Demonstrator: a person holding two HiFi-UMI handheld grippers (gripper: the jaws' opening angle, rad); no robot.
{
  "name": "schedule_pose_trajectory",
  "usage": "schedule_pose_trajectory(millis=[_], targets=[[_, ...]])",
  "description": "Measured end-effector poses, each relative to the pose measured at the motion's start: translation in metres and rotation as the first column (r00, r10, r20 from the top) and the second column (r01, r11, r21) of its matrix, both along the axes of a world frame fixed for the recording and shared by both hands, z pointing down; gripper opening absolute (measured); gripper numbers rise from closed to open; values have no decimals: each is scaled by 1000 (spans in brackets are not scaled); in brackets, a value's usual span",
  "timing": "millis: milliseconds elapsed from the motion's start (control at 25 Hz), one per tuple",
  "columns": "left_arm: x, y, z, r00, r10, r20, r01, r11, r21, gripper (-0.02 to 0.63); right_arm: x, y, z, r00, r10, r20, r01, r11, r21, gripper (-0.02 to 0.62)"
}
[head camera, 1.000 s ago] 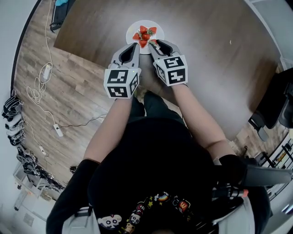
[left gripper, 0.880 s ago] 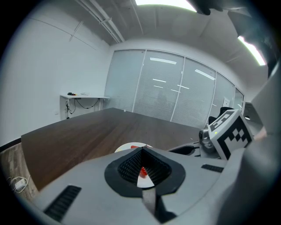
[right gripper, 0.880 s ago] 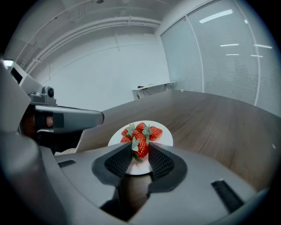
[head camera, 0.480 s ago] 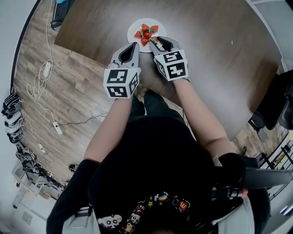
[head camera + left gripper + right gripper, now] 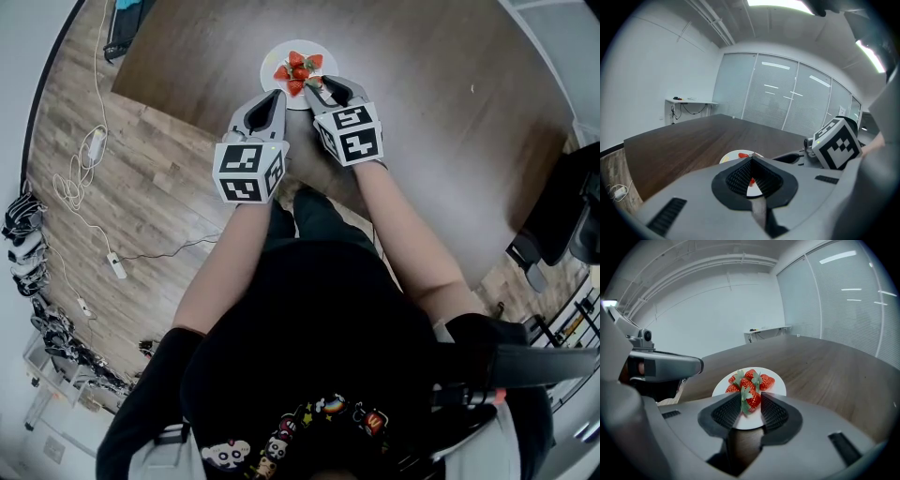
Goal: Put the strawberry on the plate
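A white plate (image 5: 271, 54) sits on the dark wooden table (image 5: 422, 122), holding a small heap of red strawberries (image 5: 298, 67). My right gripper (image 5: 317, 88) hovers at the plate's near edge. It is shut on a strawberry (image 5: 751, 399) with green leaves, held between the ribbed pads above the plate (image 5: 777, 386), just in front of the heap (image 5: 749, 378). My left gripper (image 5: 274, 95) is beside it on the left, short of the plate, with its jaws shut on nothing (image 5: 751, 177). Through the slit I glimpse the plate (image 5: 732, 156).
The table's near edge runs under my forearms, with wood floor to the left. A coiled white cable (image 5: 77, 180) and a power strip (image 5: 118, 267) lie on the floor. A dark office chair (image 5: 562, 225) stands at the right.
The right gripper has moved forward with the strawberry, from the table's edge to over the plate's near rim. The left gripper has barely shifted.
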State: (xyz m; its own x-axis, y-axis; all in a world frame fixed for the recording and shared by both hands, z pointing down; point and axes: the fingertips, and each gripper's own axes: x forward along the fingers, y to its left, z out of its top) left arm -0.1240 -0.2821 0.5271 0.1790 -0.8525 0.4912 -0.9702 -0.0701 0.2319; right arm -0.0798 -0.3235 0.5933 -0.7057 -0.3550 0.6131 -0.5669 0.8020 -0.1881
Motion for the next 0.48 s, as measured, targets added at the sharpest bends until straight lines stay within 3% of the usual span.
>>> schedule_pose_trajectory(millis=[480], targets=[[-4,-8,-17,1000,13,7,-13,999,36,-12,10,-4,-27,998,47,53,-49,998,35,121]])
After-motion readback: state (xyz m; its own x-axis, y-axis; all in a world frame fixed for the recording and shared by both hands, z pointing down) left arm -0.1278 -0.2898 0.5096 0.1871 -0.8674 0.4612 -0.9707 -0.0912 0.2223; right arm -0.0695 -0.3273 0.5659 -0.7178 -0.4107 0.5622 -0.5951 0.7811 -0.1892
